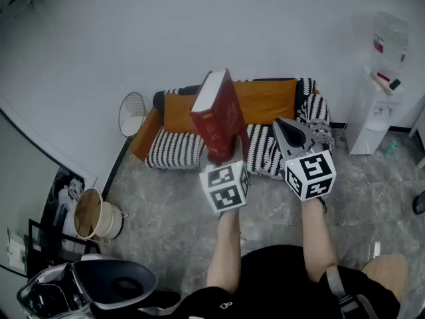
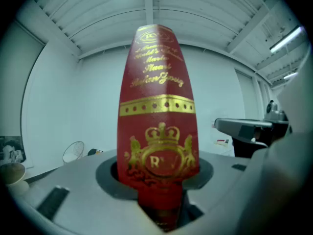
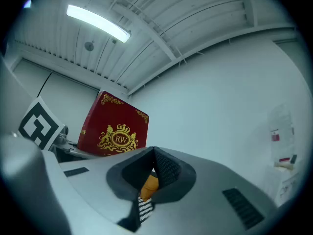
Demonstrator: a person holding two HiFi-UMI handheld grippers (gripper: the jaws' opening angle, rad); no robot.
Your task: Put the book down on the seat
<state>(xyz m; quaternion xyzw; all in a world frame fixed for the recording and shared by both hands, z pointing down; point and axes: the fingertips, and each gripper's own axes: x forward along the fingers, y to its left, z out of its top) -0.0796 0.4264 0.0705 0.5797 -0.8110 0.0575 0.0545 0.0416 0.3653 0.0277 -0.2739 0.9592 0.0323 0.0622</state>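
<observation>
In the head view, the left gripper [image 1: 222, 157] is clamping the lower end of a thick red book [image 1: 218, 115] and is holding it up in the air, tilted so that its top is leaning toward the left. The book is hanging in front of and above the seat [image 1: 265, 102], a couch with an orange back and black-and-white striped cushions [image 1: 174, 150], and is not touching it. The right gripper [image 1: 287, 130] is hovering just beside the book on its right, with its jaws pressed together and nothing between them. A round white wire-mesh object [image 1: 133, 113] is leaning at the couch's left end, and a white cabinet [image 1: 372, 115] is standing against the wall well to the right. In the left gripper view, the book's spine is filling the middle of the picture, showing gold lettering, a gold band and a crowned crest; both jaws are pressing on its bottom end, and the right gripper is showing at the right edge. In the right gripper view, the jaws are meeting at their tips and gripping nothing; through the small opening behind them a bit of orange and striped fabric is showing. The book's front cover, with its gold crest, is standing to the left, next to the left gripper's marker cube [image 3: 39, 126].
</observation>
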